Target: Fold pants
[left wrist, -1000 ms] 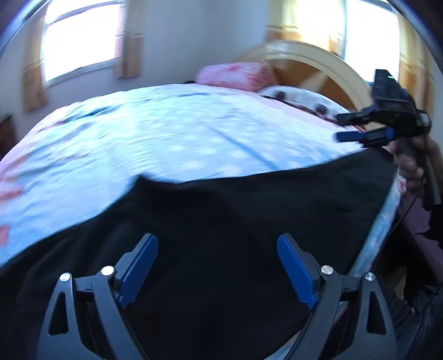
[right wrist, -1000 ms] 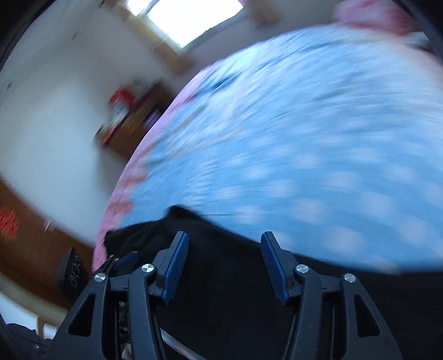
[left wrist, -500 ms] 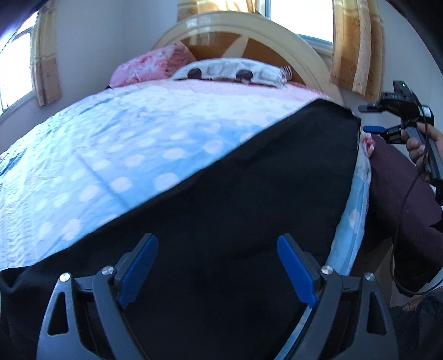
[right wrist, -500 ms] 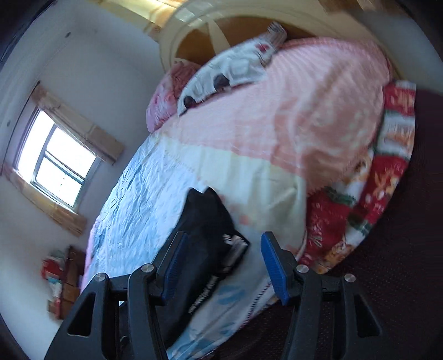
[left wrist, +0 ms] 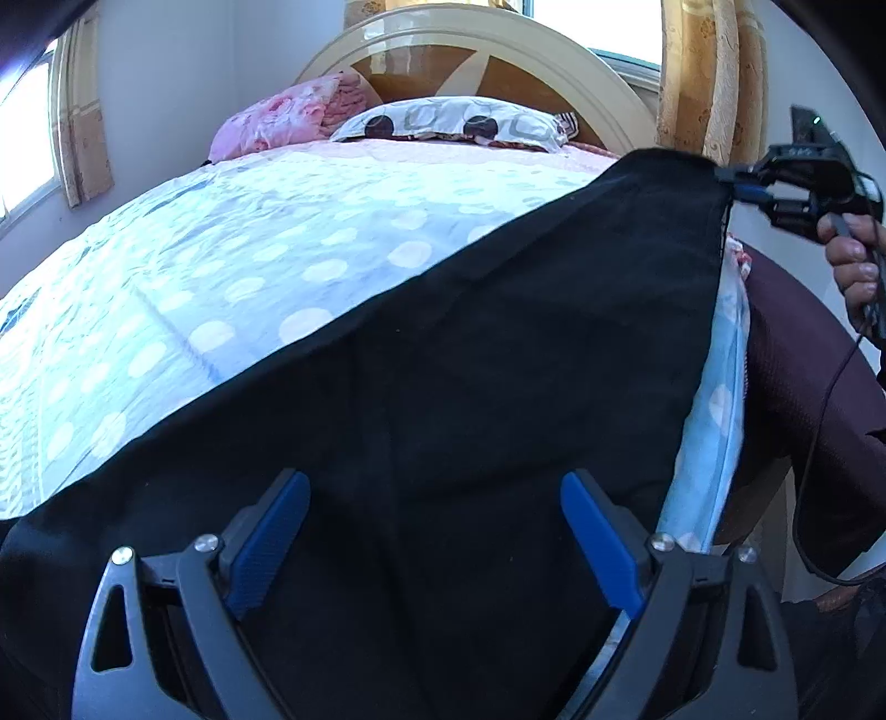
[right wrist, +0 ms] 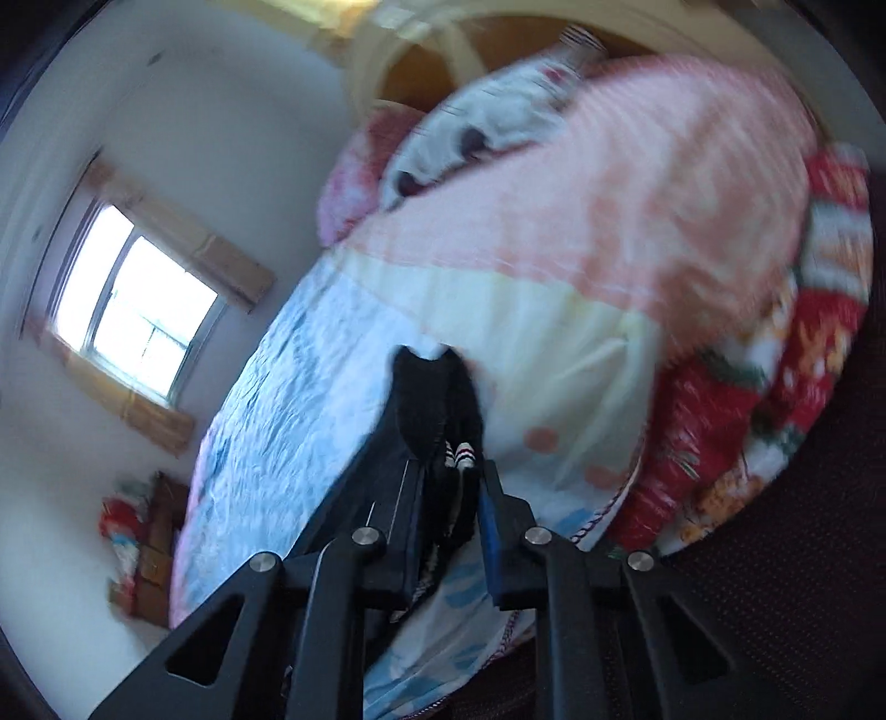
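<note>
Black fabric, the pants (left wrist: 470, 387), lies spread across the near edge of the bed (left wrist: 266, 266), on a light blue quilt with pale dots. The left tongs (left wrist: 437, 531) hang directly above the pants with both blue pads wide apart; nothing sits between them and no pad touches the cloth. The right tongs (right wrist: 451, 487) have just been closing, and their jaws now stand narrow, pressed on a bunched end of the pants that carries a small striped tag. From the left wrist view, the right tongs (left wrist: 739, 185) appear far ahead and to the right, gripping the far corner of the pants at the bed's side edge, with a hand (left wrist: 853, 260) on the handle and a cable trailing below it. Beyond the right tongs lie a pink blanket (right wrist: 637, 194) and a red patterned cover (right wrist: 775, 387). Ahead of the left tongs, a spotted pillow (left wrist: 454, 122) and a pink pillow (left wrist: 282, 124) rest against the rounded headboard (left wrist: 470, 50).
</note>
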